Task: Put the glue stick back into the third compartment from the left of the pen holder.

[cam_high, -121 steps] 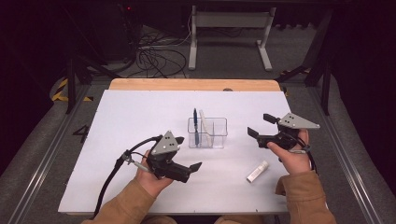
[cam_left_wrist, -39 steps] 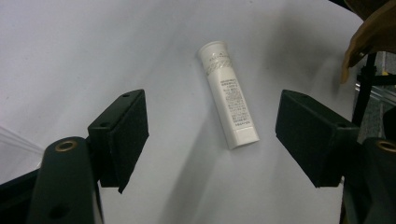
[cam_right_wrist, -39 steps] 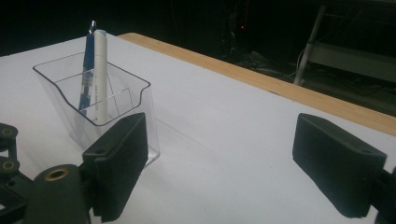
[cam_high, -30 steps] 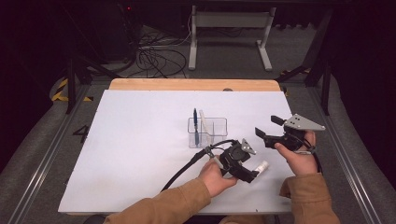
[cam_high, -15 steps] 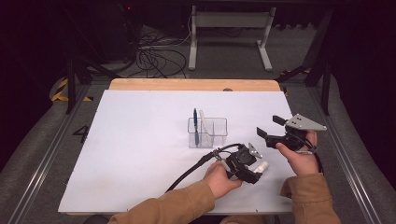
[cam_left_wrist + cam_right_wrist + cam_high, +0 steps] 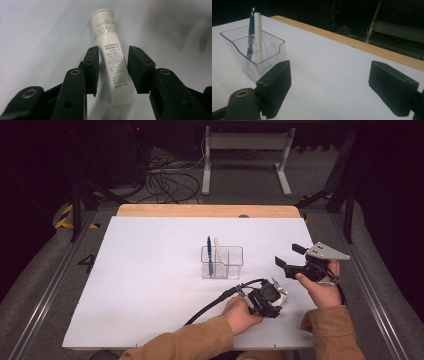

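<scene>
A white tube (image 6: pixel 112 60) with grey print lies on the white sheet, cap end pointing away. My left gripper (image 6: pixel 113 72) straddles its lower half, open, with a thin gap at each pad. From above, the left gripper (image 6: pixel 270 298) points down at the sheet's front right and hides the tube. My right gripper (image 6: pixel 288 255) hovers open just to the right, holding nothing, and its open jaws (image 6: pixel 329 87) face the far edge. A clear plastic holder (image 6: pixel 222 262) stands mid-table with a blue pen (image 6: pixel 209 252) and a white pen (image 6: pixel 218 251) upright in it.
The white sheet (image 6: pixel 150 270) covers a wooden table whose bare strip (image 6: pixel 200 211) runs along the far edge. In the right gripper view the holder (image 6: pixel 262 57) stands just left of the left jaw. Cables and a metal stand lie on the dark floor beyond.
My left gripper crossed from the front left of the sheet to the tube at the front right and came down over it. The right gripper barely moved.
</scene>
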`<state>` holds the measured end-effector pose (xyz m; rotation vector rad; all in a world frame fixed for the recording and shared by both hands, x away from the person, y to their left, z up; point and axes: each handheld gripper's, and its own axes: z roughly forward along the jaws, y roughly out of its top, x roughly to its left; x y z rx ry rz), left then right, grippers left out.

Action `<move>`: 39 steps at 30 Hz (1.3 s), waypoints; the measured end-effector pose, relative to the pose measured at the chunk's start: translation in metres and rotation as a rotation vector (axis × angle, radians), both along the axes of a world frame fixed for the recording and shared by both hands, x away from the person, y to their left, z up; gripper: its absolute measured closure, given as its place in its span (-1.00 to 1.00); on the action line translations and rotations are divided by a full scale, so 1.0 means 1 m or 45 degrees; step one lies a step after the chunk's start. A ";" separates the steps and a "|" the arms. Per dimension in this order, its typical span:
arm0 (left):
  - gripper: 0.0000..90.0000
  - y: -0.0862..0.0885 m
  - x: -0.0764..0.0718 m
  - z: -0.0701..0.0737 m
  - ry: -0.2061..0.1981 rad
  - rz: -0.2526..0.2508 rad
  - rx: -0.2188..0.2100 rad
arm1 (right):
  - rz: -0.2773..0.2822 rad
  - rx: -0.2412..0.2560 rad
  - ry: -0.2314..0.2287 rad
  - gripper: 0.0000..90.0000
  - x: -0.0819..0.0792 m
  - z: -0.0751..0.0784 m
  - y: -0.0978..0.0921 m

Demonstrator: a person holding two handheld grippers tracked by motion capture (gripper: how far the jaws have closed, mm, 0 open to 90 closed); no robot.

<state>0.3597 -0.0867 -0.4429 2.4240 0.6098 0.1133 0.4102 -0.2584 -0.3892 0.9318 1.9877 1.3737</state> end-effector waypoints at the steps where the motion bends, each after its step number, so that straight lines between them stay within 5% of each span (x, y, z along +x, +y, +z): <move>1: 0.40 -0.001 0.000 -0.001 -0.003 0.008 0.007 | 0.001 0.000 0.004 -0.59 0.000 0.000 0.000; 15: 0.55 -0.006 0.002 0.000 0.009 0.013 0.036 | 0.007 -0.005 0.004 -0.59 0.001 -0.001 0.000; 19: 0.56 -0.005 0.001 0.002 -0.032 0.009 0.051 | 0.005 -0.006 0.006 -0.59 0.001 -0.001 0.000; 28: 0.56 0.008 -0.008 0.020 -0.075 -0.025 0.007 | -0.002 0.007 0.002 -0.59 0.000 0.000 -0.002; 39: 0.56 0.038 -0.012 0.043 -0.093 0.006 -0.119 | -0.014 0.011 -0.009 -0.59 -0.001 0.002 -0.005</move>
